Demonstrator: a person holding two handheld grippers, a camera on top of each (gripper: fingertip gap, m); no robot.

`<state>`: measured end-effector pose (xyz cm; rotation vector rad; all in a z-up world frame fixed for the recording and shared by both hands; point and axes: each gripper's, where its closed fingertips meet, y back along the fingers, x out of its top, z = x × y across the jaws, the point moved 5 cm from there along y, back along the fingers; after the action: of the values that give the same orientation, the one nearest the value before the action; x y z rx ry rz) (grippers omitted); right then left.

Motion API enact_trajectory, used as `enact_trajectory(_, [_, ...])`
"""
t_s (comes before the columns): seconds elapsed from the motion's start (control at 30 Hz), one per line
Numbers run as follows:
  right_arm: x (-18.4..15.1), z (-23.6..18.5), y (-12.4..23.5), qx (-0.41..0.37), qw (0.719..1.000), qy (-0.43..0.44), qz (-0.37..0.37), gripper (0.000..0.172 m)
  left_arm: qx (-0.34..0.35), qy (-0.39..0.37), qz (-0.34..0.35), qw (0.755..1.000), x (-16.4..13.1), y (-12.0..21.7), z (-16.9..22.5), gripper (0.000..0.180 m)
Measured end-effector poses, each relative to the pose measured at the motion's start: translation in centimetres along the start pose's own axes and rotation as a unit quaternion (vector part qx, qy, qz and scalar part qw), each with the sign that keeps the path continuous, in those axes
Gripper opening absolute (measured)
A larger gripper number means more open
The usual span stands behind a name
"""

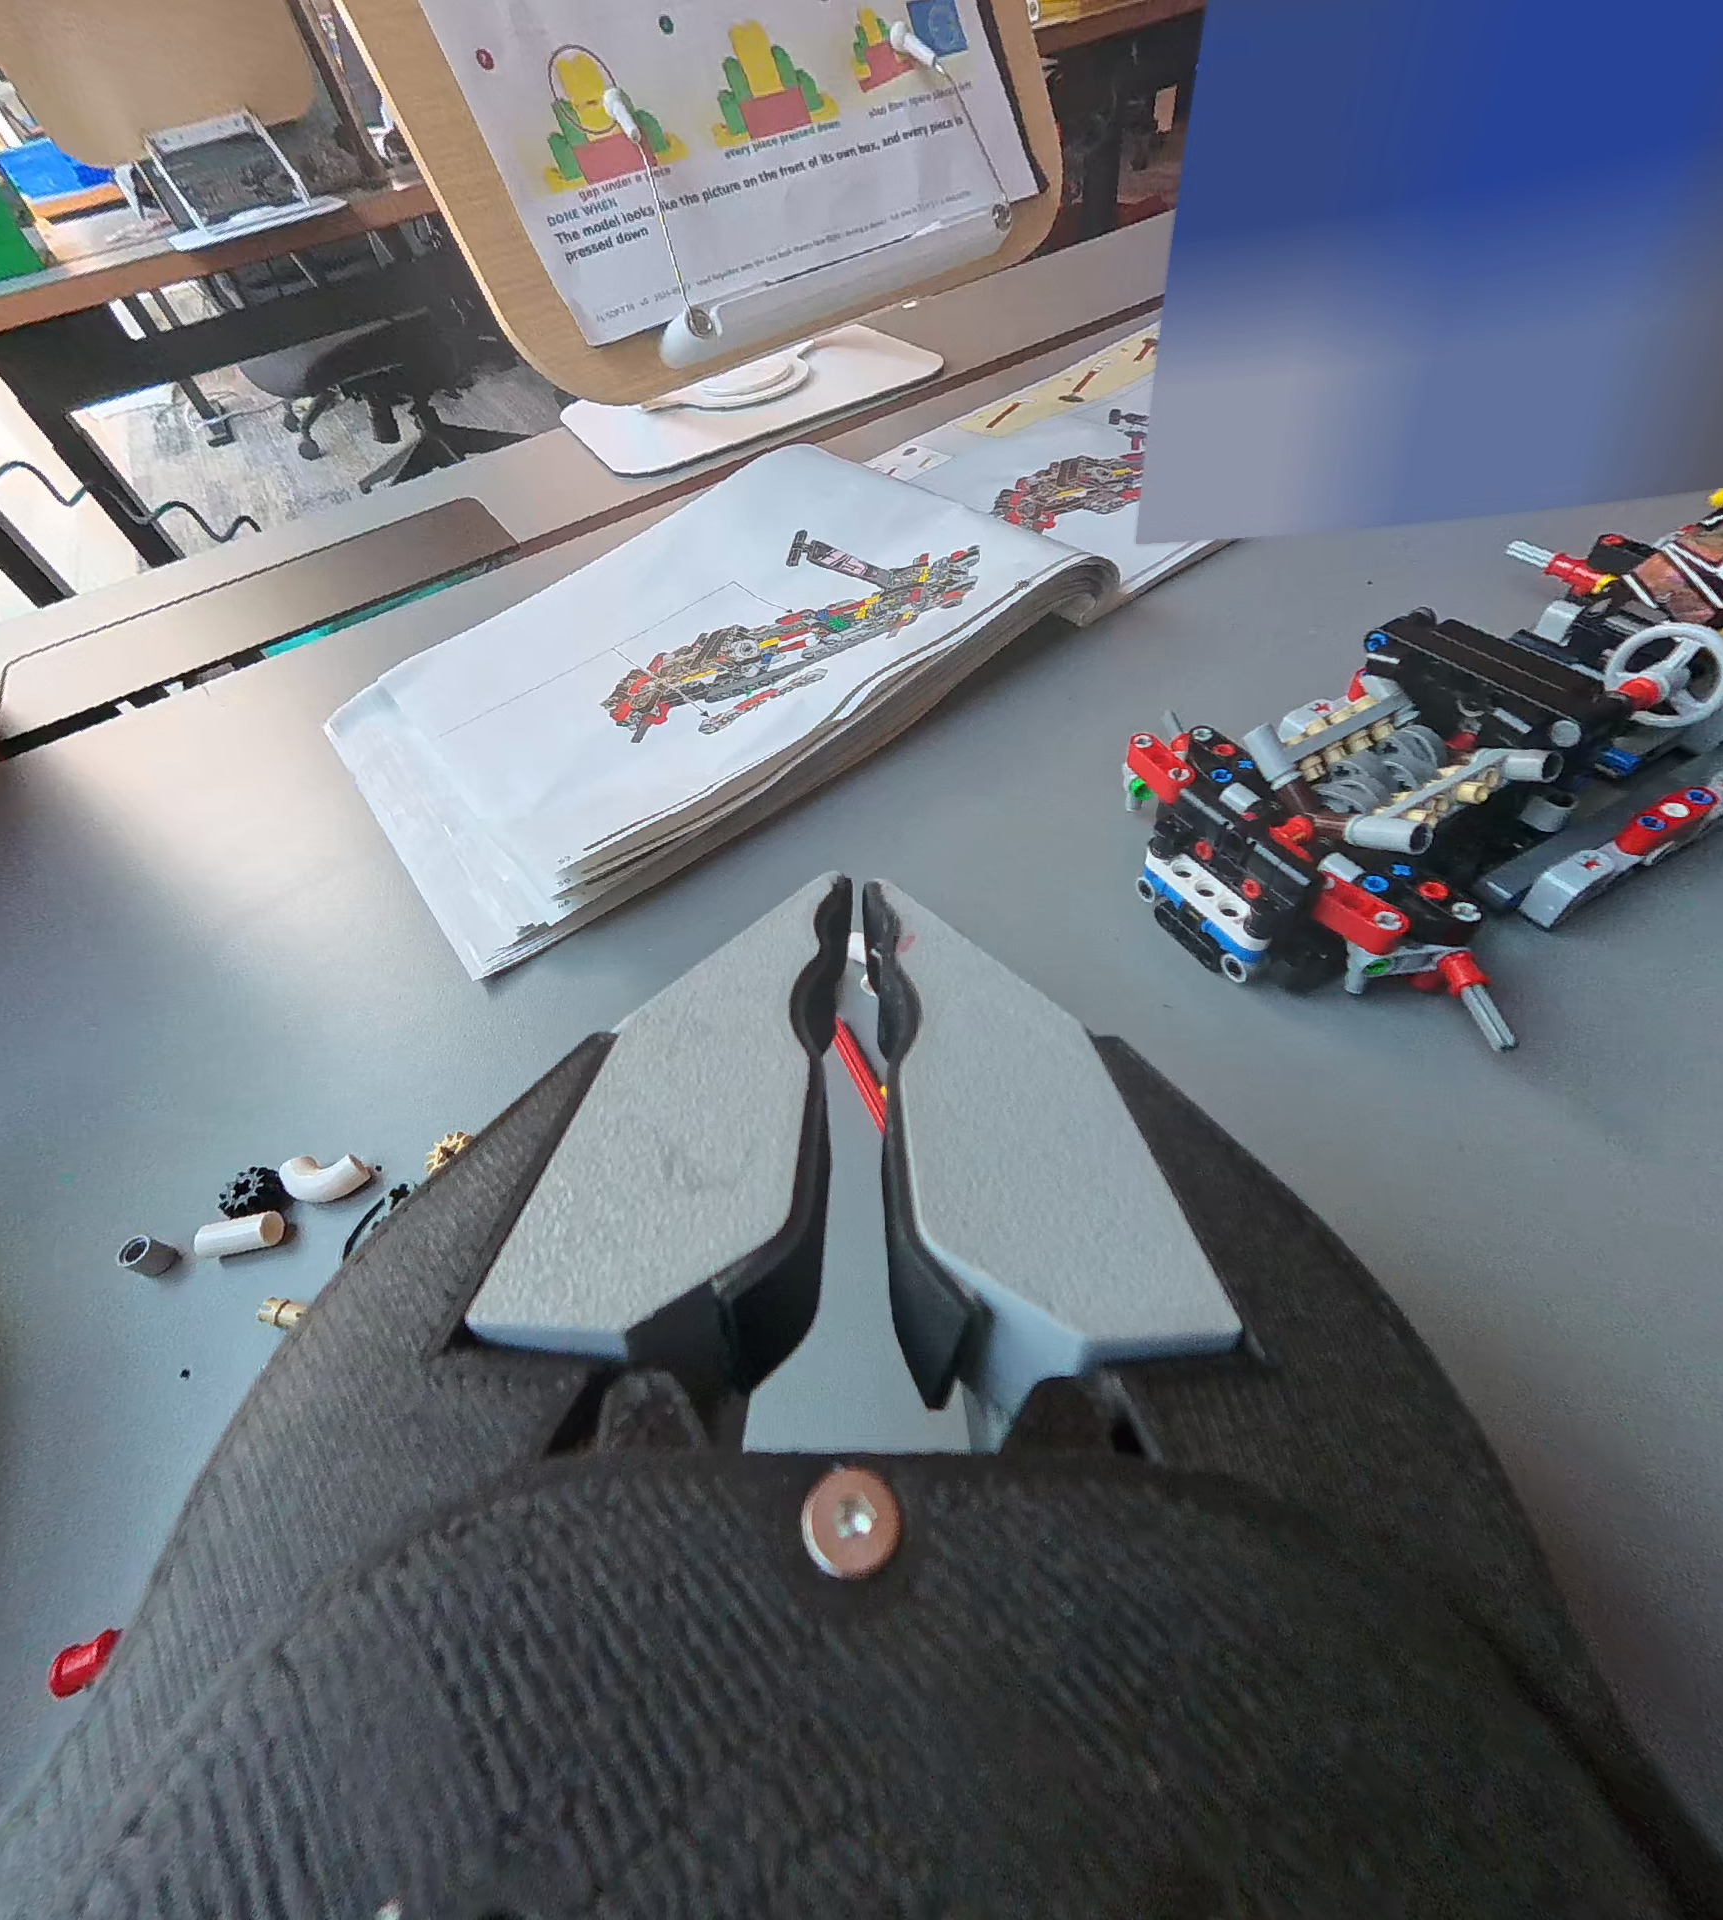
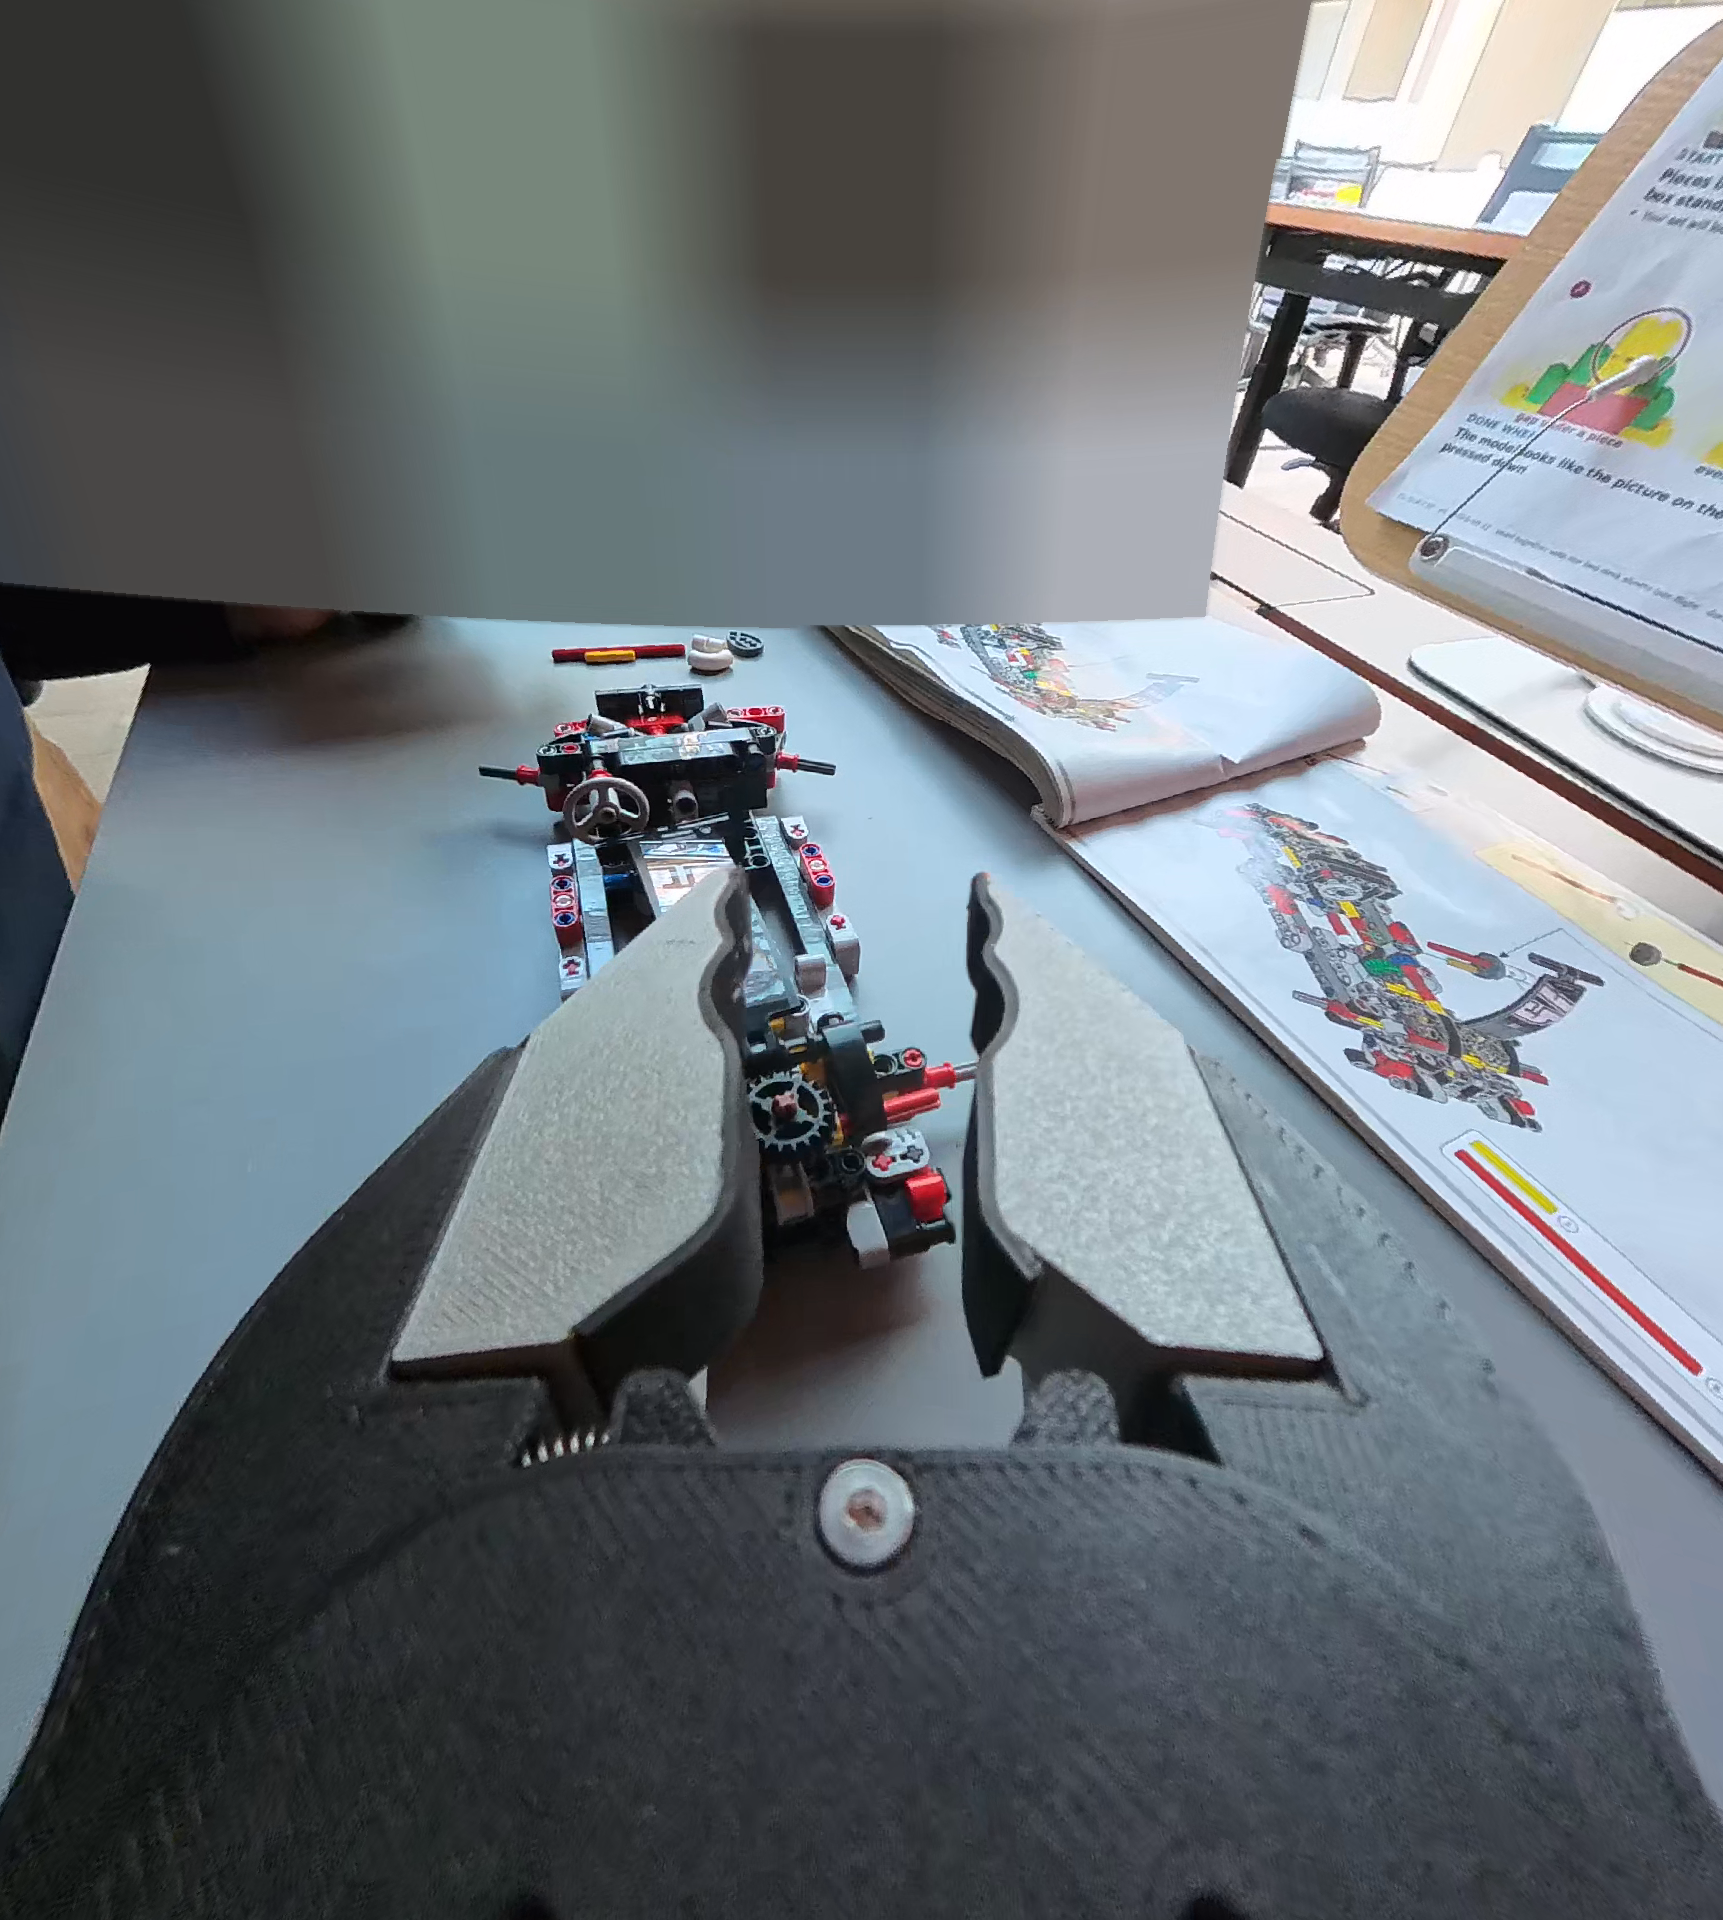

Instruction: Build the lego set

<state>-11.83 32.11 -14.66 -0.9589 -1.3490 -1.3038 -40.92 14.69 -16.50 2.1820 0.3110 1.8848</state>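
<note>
Two hand-held grippers are seen over a grey worktop (image 1: 161, 935), on which an open instruction booklet (image 1: 691, 707) is spread beside a long, partly built brick-model chassis (image 2: 691, 862). The chassis is laid lengthwise under the right hand-held gripper (image 2: 852, 894), whose fingers are spread wide to either side of the model's near end; a red-tipped axle stub (image 2: 945, 1075) is seen just beside, perhaps touching, the right finger (image 2: 992, 977), and no pad is pressed on anything. If these fingers were brought together here, the stub or the black gear (image 2: 787, 1114) could be caught first, and a loosely pinned section could be pried off or the whole model skewed on the smooth surface. The left hand-held gripper (image 1: 858, 896) is nearly closed, with only a narrow slit at the tips; nothing is plainly held. A thin red axle (image 1: 862, 1081) and a small white piece (image 1: 862, 951) are glimpsed beneath its fingers, seemingly resting on the worktop, so either could be swept aside by a low pass. Small loose parts (image 1: 244, 1210) are scattered at the left and could be knocked away by the gripper body.
</note>
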Motion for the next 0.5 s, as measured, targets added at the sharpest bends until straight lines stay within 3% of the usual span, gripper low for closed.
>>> enact_trajectory(0.03, [0.07,0.03,0.07,-0.003,1.000,0.003,0.002,0.039,0.000,0.001,0.001,1.000,0.00,0.01,-0.02,0.000])
enact_trajectory(0.5, [0.79,0.43,0.89,-0.029,0.999,0.013,0.030,0.034,-0.001,0.005,0.006,1.000,0.06,0.12,-0.10,0.000])
